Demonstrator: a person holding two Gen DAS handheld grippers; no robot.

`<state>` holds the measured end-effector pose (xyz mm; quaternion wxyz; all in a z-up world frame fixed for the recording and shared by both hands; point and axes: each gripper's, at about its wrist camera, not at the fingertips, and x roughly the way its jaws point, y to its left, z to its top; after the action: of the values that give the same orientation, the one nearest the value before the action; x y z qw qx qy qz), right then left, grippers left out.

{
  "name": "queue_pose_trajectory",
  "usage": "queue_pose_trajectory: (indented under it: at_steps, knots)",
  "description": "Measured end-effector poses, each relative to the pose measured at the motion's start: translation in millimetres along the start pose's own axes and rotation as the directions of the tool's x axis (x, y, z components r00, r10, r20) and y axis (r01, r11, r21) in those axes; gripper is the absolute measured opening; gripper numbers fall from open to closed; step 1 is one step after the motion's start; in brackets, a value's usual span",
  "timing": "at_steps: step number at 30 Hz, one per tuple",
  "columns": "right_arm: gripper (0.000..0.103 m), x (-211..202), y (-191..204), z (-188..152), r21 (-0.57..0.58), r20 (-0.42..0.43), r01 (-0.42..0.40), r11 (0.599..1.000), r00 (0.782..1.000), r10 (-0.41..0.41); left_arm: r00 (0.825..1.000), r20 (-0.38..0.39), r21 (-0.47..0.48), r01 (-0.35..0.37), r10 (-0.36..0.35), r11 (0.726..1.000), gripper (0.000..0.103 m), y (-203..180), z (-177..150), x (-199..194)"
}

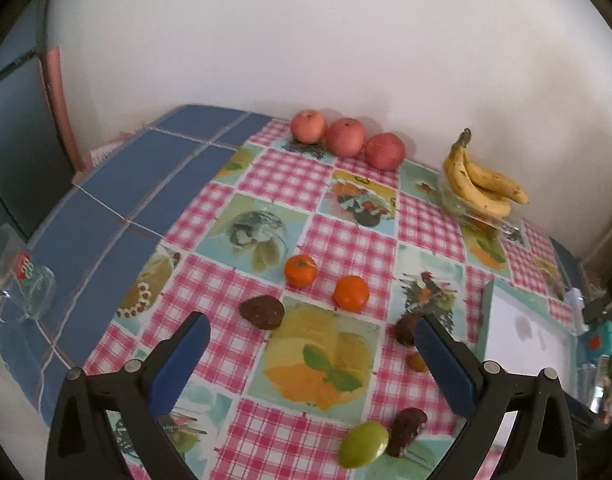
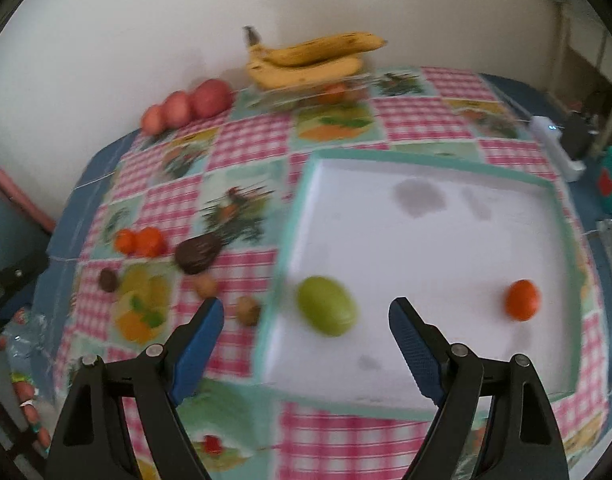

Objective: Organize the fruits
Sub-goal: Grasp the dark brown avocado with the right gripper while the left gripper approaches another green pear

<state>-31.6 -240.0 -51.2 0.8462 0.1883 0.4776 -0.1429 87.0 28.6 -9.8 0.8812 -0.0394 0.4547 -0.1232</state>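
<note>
Right wrist view blurred by motion; small brown items beside tray hard to ID. In left view, a dark brown fruit (image 1: 403, 330) is partly hidden behind the right finger of left gripper (image 1: 309, 338). Tray (image 1: 490, 312) cut off there by frame edge.

Left gripper: jaws wide apart, empty, above tablecloth (image 1: 274, 176). Right gripper (image 2: 306, 318): jaws wide apart, empty, over tray (image 2: 298, 208) near corner.

Green fruit (image 2: 326, 311) lies inside tray near its left rim, long axis running diagonally, upper-left to lower-right. Orange fruit (image 2: 522, 300) in tray, well apart to the right. Bananas (image 2: 309, 60) on clear dish at wall, tips pointing right.
</note>
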Motion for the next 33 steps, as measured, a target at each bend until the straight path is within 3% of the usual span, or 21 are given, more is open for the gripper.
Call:
queue_pose_trajectory:
  at_steps: [7, 12, 16, 21, 27, 33]
  knots:
    - [0.085, 3.5, 31.5, -6.6, -0.028, -0.017, -0.054, 0.998, 0.998, 0.053, 0.999, -0.04, 0.019, -0.025, 0.025, 1.0, 0.103, 3.1, -2.0, 1.3]
    - [0.084, 8.4, 44.1, -8.8, -0.052, -0.046, -0.065, 0.997, 0.997, 0.062, 0.995, -0.104, -0.018, 0.003, -0.005, 1.0, 0.103, 6.9, -6.8, 9.7]
    - [0.07, 16.4, 51.7, -12.5, -0.054, -0.083, -0.082, 0.995, 0.994, 0.078, 0.986, -0.165, -0.021, -0.014, 0.01, 1.0, 0.102, 6.3, -13.8, 24.6]
    - [0.061, 32.3, 61.1, -19.9, -0.067, -0.143, -0.078, 0.995, 0.987, 0.067, 0.963, -0.266, -0.018, -0.055, 0.048, 0.998, 0.102, 7.9, -27.8, 54.1]
    - [0.056, 50.5, 74.1, -29.7, -0.096, -0.206, -0.075, 0.993, 0.977, 0.053, 0.923, -0.376, -0.056, -0.108, 0.079, 0.993, 0.102, 22.9, -46.5, 82.7]
    - [0.046, 64.6, 85.2, -36.6, -0.114, -0.255, -0.082, 0.99, 0.966, 0.051, 0.915, -0.395, -0.096, -0.133, 0.085, 0.986, 0.102, 34.5, -52.2, 85.7]
